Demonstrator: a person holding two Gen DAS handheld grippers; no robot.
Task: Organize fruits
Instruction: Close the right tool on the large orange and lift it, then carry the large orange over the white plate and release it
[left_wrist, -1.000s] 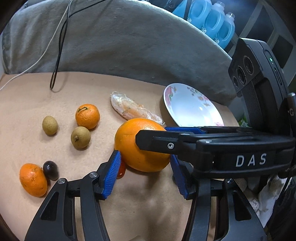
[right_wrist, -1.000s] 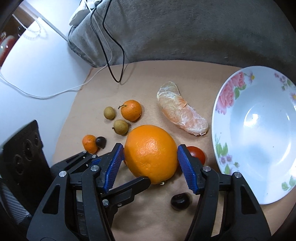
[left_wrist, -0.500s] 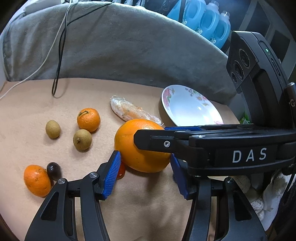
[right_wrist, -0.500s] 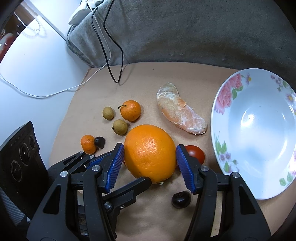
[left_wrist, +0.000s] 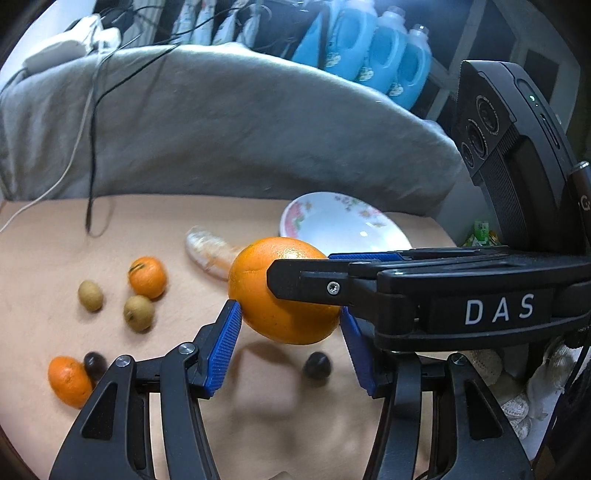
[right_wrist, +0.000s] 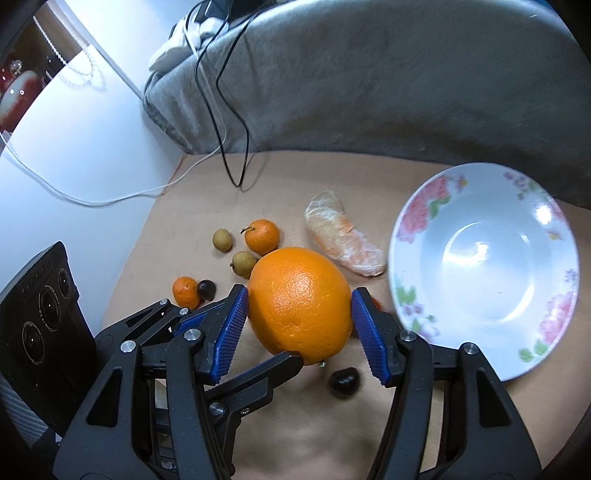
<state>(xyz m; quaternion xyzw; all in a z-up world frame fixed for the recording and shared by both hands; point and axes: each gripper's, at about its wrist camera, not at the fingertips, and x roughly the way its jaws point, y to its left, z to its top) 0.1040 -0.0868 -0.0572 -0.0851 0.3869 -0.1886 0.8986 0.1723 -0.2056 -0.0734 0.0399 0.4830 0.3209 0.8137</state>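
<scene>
While the large orange (right_wrist: 300, 300) is clasped from two sides at once, with the right hand-held gripper (right_wrist: 299, 325) clenched on its flanks and the left hand-held gripper (left_wrist: 291, 343) clenched on it crosswise, it is carried clear of the desk (left_wrist: 44, 236), as its shadow on the tan surface below suggests. It is judged to be firm and fairly heavy for its size, a rounded, slightly egg-shaped fruit with a pebbled, waxy rind that could slide on a light hold; the ribbed blue pads (right_wrist: 229, 328) are pressed against its widest girth, which is judged the best place to hold it, since a grip nearer either end would tend to squeeze it out. The rind is thought to tolerate moderate pressure without bruising. Ahead and to the right of the right hand-held gripper, a glossy white bowl (right_wrist: 546, 206) with pink flower prints is seen, hard, smooth and breakable, and empty. Just beyond the orange, a peeled citrus segment (right_wrist: 343, 240) lies soft and membranous. Further to the left, two small mandarins (right_wrist: 262, 236), two dull tan longan-like fruits (right_wrist: 222, 240) and a dark glossy berry (right_wrist: 206, 288) are scattered, and another dark berry (right_wrist: 344, 382) sits beneath the held fruit. A grey cloth (right_wrist: 369, 74) is heaped behind.
</scene>
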